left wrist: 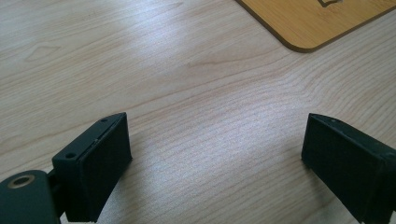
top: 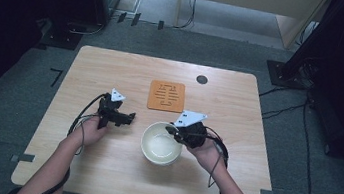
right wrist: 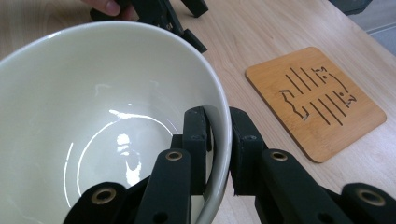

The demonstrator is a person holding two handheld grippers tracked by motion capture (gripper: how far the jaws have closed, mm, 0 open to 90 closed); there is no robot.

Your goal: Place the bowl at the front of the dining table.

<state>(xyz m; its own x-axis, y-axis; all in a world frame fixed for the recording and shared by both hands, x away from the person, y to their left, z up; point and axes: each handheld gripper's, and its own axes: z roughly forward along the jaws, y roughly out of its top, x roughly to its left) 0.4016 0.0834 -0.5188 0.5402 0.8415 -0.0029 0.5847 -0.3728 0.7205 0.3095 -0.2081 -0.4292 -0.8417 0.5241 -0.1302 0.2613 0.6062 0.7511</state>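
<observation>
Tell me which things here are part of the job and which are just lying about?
In use:
- white round ceramic bowl, its rim pinched by the right tongs
- square orange wooden trivet, probably its destination

Lying about:
- left tongs, open over bare table
- small dark round disc

Edges and jaws are hiding parts of your scene

The frame is cutting off your bowl at left and bottom in the right gripper view; your right gripper is covering part of its rim; the trivet is running off the top in the left gripper view.
</observation>
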